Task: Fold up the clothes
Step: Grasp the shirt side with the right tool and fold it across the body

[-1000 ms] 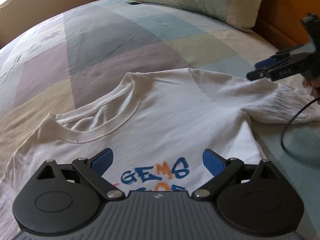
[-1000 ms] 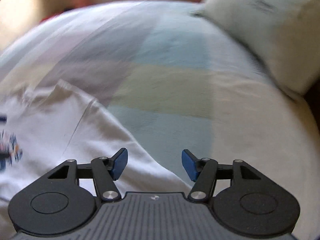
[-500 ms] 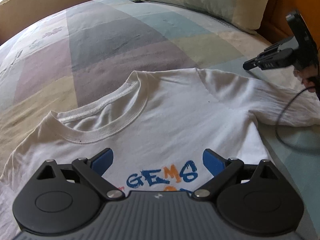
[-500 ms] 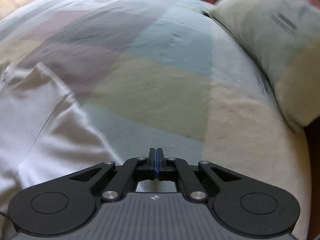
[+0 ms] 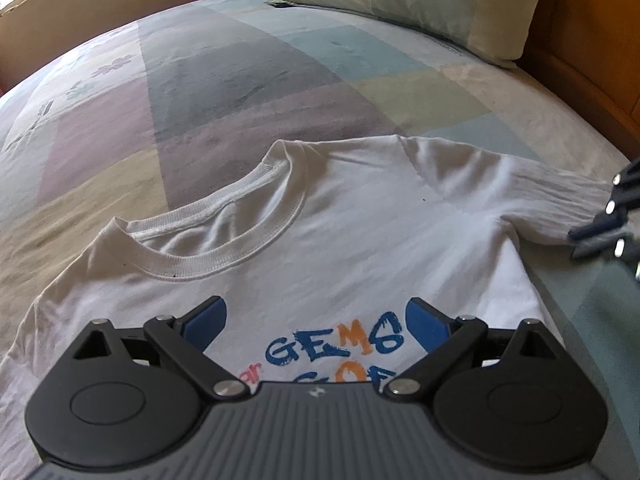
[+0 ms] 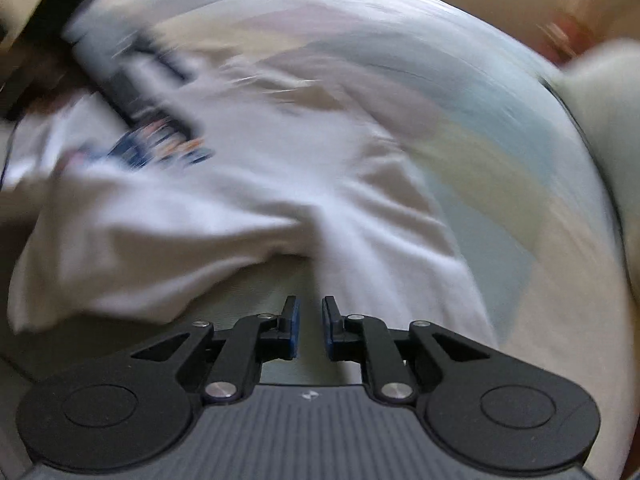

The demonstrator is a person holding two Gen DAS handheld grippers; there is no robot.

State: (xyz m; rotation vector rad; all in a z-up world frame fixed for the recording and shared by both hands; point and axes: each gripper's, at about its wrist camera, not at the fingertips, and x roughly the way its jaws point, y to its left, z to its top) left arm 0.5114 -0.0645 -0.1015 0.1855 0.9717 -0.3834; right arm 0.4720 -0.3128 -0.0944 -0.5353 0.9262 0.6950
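Note:
A white T-shirt (image 5: 320, 240) with a blue and orange print lies face up on the bed, collar away from me. My left gripper (image 5: 316, 312) hovers open over the printed chest with nothing between its fingers. The shirt's right sleeve (image 5: 540, 200) stretches to the right, and my right gripper (image 5: 600, 228) sits at its cuff. In the blurred right wrist view the right gripper (image 6: 307, 308) has a narrow gap and its jaws are opening, with nothing between them. The shirt (image 6: 280, 184) lies just ahead of it, and the left gripper (image 6: 152, 92) shows as a dark smear.
The shirt rests on a pastel patchwork bedspread (image 5: 240, 80). A pale pillow (image 5: 420, 4) lies at the head of the bed, with a wooden headboard (image 5: 580, 60) to the right. The pillow (image 6: 612, 120) also shows at the right edge.
The right gripper went from open to shut, then parted slightly. It swung and rolled from above the sleeve down to the cuff. The left gripper stayed over the print.

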